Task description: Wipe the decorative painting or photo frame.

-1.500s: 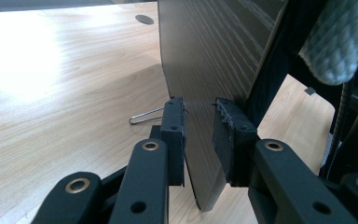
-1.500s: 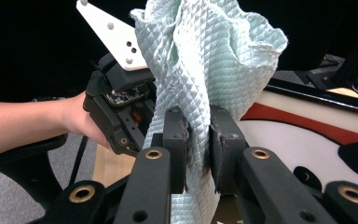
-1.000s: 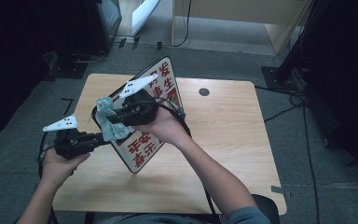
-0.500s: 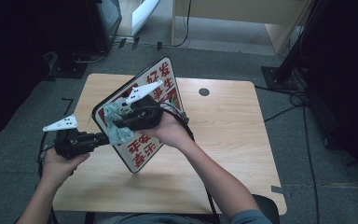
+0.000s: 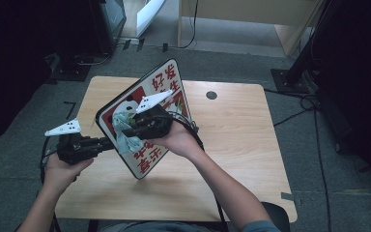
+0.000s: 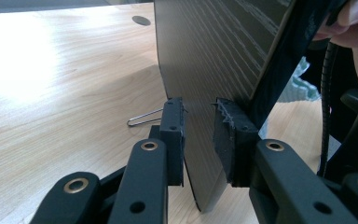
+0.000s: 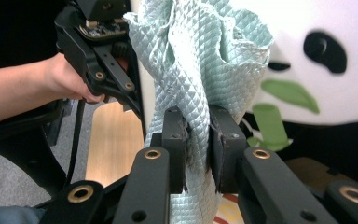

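Note:
A sign board (image 5: 160, 85) with a panda picture and red characters is held tilted above the wooden table (image 5: 232, 140). My left gripper (image 5: 107, 143) is shut on the board's left edge; its pads clamp the thin board (image 6: 214, 51) from both sides, with the left gripper (image 6: 199, 135) seen from behind the board. My right gripper (image 5: 127, 128) is shut on a pale green quilted cloth (image 5: 123, 140) and holds it against the board's printed face. In the right gripper view the cloth (image 7: 196, 60) bunches up from between the jaws of the right gripper (image 7: 196, 140), in front of the panda (image 7: 317, 56).
A bent wire clip (image 6: 142, 119) lies on the table behind the board. A round cable hole (image 5: 211, 95) sits near the table's far edge. Cables (image 5: 314, 111) run over the grey floor at the right, and wooden furniture (image 5: 251, 14) stands at the back.
The right gripper with the cloth has slid a little down the board's face, toward the person. The left gripper and the board have stayed put.

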A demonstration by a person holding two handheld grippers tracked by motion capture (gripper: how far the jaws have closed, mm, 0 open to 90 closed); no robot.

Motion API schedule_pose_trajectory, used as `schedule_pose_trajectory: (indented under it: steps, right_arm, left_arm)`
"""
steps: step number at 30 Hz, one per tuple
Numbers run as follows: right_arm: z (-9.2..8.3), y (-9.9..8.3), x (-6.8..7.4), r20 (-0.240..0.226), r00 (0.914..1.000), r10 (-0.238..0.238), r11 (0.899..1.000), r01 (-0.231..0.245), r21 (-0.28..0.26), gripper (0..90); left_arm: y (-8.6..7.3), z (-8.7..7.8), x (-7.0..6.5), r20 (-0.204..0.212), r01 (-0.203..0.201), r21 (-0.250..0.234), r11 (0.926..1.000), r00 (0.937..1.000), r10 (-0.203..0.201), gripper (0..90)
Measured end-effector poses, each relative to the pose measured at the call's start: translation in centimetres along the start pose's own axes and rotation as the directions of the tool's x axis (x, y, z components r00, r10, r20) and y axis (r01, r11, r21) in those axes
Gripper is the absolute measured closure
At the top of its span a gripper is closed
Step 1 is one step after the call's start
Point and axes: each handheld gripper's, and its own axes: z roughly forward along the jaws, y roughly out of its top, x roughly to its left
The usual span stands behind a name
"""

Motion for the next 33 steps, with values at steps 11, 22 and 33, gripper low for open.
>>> schedule_pose_trajectory:
  steps: [11,22,33]
  right_arm:
    - [0.2,-1.3,-0.2,-0.003,0.9998,0.018,1.0,-0.018,-0.001,78.6]
    - [0.6,-3.0,-0.2,0.013,0.9998,0.015,1.0,-0.015,0.01,78.6]
    - [1.2,-5.0,-0.2,0.025,0.9995,0.017,0.999,-0.018,0.033,78.5]
  left_arm:
    - [0.1,0.1,0.0,0.008,-0.007,0.007,1.0,0.9999,0.007,73.7]
    - [0.1,0.2,-0.1,0.01,-0.011,0.009,0.9999,0.9999,0.011,73.7]
    - [0.1,0.2,0.0,0.014,-0.012,0.01,0.9999,0.9998,0.012,73.7]
